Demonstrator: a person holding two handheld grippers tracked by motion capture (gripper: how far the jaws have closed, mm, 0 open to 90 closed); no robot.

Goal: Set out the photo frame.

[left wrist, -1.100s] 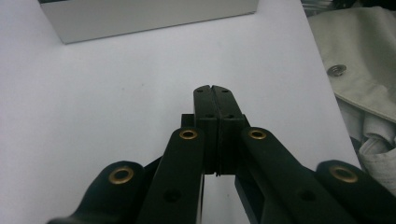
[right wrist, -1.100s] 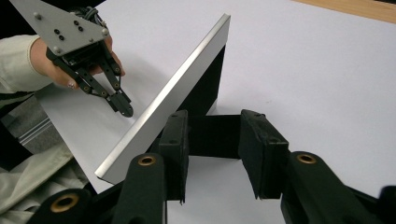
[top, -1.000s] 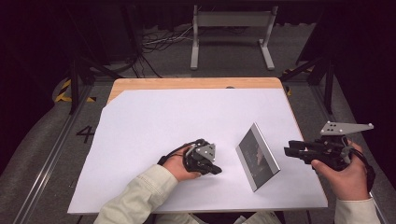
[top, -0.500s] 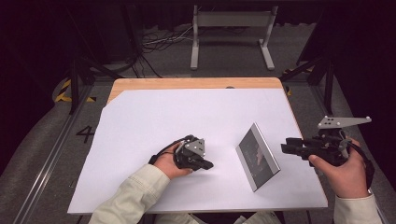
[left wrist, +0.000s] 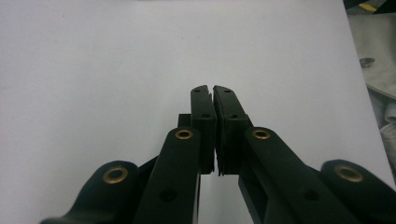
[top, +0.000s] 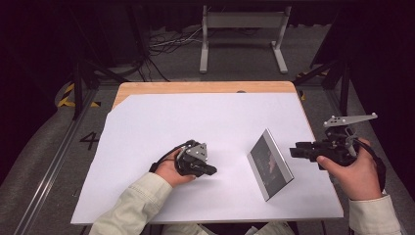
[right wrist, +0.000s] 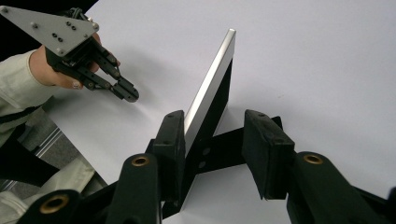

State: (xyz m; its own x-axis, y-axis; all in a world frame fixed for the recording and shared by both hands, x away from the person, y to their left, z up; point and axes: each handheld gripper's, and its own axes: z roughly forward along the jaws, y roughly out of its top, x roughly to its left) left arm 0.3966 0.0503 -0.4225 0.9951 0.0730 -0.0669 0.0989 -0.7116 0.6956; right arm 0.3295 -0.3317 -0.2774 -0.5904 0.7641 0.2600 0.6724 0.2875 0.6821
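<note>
A silver-edged picture frame (top: 269,165) stands tilted on the white table sheet (top: 195,117), right of centre. My left gripper (top: 211,171) rests low on the sheet to the frame's left, pointing toward it. Its jaws (left wrist: 213,88) sit almost together, have just been opening by a hairline, and hold nothing. My right gripper (top: 292,151) hovers just right of the frame, open. In the right gripper view the frame (right wrist: 210,88) rises ahead of my right gripper (right wrist: 214,116), untouched by either pad, with the left gripper (right wrist: 128,93) beyond it.
A wooden table edge (top: 205,87) shows past the sheet's far side. On the floor behind stand a metal rack (top: 242,29) and loose cables (top: 166,44). The sheet's right edge lies under my right hand.
My left hand has slid left, away from the picture frame. My right gripper has lifted slightly and stays beside the frame.
</note>
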